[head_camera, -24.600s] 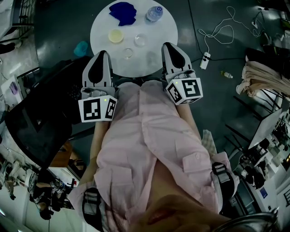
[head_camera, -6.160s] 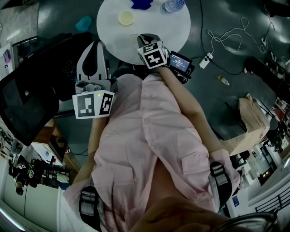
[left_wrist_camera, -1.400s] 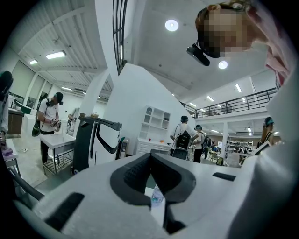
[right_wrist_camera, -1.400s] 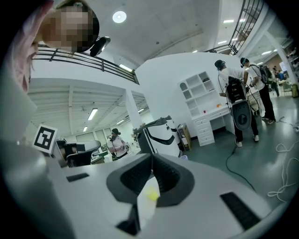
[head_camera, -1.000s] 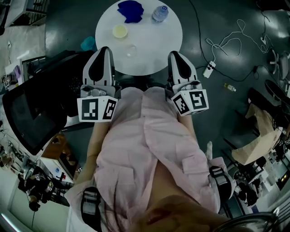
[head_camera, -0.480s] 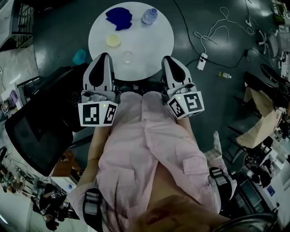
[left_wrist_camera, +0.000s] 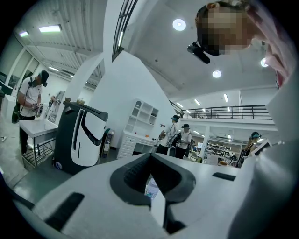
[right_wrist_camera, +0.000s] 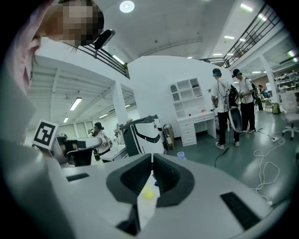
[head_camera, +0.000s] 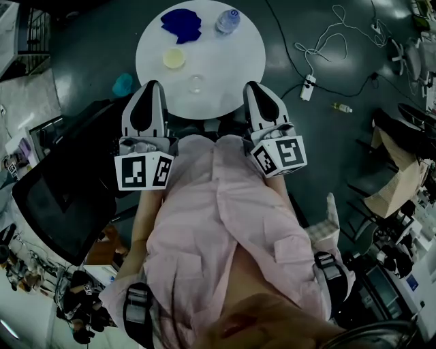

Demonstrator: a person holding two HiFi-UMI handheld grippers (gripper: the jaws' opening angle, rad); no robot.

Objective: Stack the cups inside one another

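A person in a pink shirt [head_camera: 218,225] stands at a round white counter [head_camera: 231,65], holding the left hand-held gripper [head_camera: 151,86] and the right hand-held gripper [head_camera: 253,86] side by side at its near edge. Both point toward the counter and neither touches anything on it.

In the left gripper view, the left hand-held gripper [left_wrist_camera: 150,161] has its jaws pressed together at the tips with nothing between them. The right hand-held gripper [right_wrist_camera: 152,161] is likewise closed and empty in the right gripper view.

On the counter, a clear cup [head_camera: 196,84] sits near the front edge, between the two grippers and a little beyond them; whether it is a single cup or several nested cannot be told. A yellow cup [head_camera: 174,58] stands apart from it, farther back and to the left, and shows through the slit below the right jaws [right_wrist_camera: 148,193]. A blue cloth [head_camera: 182,22] and a water bottle [head_camera: 228,20] lie at the far rim.

On the dark floor [head_camera: 313,150], a teal object [head_camera: 123,84] rests left of the counter and a power strip [head_camera: 308,87] with its white cable lies to the right.
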